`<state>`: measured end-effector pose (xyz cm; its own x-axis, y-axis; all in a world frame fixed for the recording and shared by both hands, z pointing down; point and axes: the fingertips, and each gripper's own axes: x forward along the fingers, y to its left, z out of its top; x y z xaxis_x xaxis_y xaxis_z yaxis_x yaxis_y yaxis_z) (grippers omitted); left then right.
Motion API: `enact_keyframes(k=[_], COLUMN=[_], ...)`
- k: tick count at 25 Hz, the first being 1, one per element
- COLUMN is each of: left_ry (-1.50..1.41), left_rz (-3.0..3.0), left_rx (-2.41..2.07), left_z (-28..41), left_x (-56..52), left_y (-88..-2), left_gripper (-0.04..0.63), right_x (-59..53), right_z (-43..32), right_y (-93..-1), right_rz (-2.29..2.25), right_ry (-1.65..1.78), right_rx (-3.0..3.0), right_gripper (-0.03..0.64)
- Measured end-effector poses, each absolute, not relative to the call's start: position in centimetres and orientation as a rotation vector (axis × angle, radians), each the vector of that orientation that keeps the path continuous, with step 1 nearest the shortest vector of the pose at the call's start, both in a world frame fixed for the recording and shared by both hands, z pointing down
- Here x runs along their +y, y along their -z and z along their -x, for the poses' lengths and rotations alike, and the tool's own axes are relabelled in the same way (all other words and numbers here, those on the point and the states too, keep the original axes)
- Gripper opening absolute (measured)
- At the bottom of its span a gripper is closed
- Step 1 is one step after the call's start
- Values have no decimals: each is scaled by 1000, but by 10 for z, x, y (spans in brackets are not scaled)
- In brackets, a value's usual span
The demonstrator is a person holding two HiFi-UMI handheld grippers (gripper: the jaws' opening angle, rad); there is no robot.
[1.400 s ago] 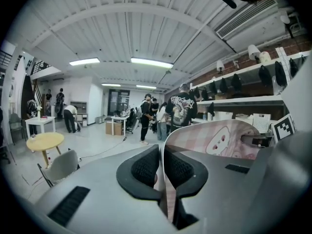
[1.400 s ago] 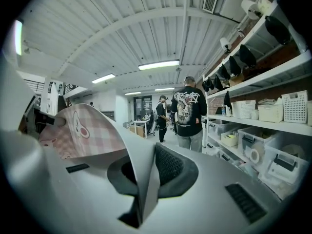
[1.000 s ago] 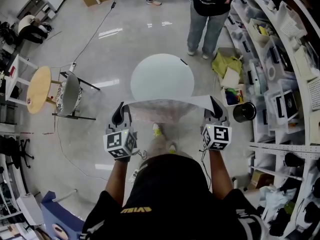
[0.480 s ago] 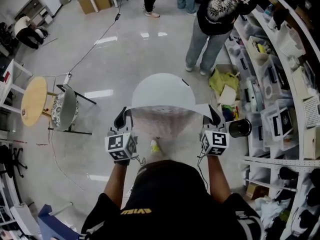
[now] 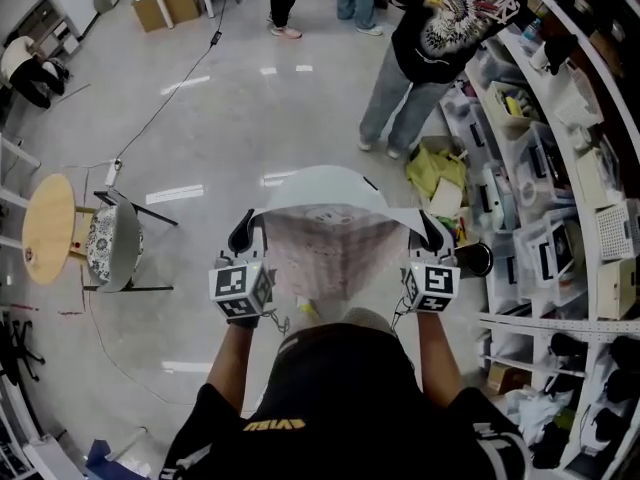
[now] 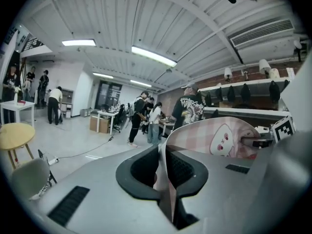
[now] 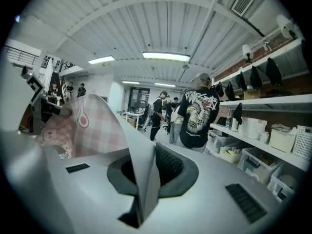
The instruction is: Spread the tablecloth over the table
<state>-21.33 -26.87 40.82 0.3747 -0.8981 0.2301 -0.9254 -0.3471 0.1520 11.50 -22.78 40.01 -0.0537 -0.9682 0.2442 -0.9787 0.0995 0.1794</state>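
Observation:
A pink checked tablecloth (image 5: 330,243) with a white underside hangs stretched between my two grippers. My left gripper (image 5: 246,230) is shut on its left corner and my right gripper (image 5: 431,230) is shut on its right corner. The round white table (image 5: 322,182) stands just beyond the cloth's top edge, with its near half hidden behind the cloth. In the left gripper view the tablecloth (image 6: 222,136) runs from the pinched jaws of the left gripper (image 6: 164,167) off to the right. In the right gripper view the tablecloth (image 7: 90,128) leaves the right gripper (image 7: 145,174) towards the left.
A person in a black printed shirt (image 5: 440,28) stands just past the table on the right. Crowded shelves (image 5: 565,178) line the right side, with a black bin (image 5: 476,258) and a yellow bag (image 5: 434,168) at their foot. A chair (image 5: 106,248) and a wooden round table (image 5: 48,230) stand at the left.
Both grippers have carried the stretched cloth forward across the room. The white table has come closer and more of it now lies behind the cloth.

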Motion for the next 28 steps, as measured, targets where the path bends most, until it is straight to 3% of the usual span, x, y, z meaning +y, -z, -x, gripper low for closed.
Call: enact_keyframes(k=[16, 28], left_ry=[-236, -613], left_rz=[-2335, -2361], left_rx=[-1574, -1501], left_z=[214, 196], left_x=[-405, -544], left_y=[-449, -523], left_gripper=[35, 37], right_x=[-372, -532], right_z=[-118, -132], right_y=[-444, -544], right_rz=[-1875, -1630], right_ry=[-256, -412], right_rx=[-2119, -2088], right_gripper=[21, 25])
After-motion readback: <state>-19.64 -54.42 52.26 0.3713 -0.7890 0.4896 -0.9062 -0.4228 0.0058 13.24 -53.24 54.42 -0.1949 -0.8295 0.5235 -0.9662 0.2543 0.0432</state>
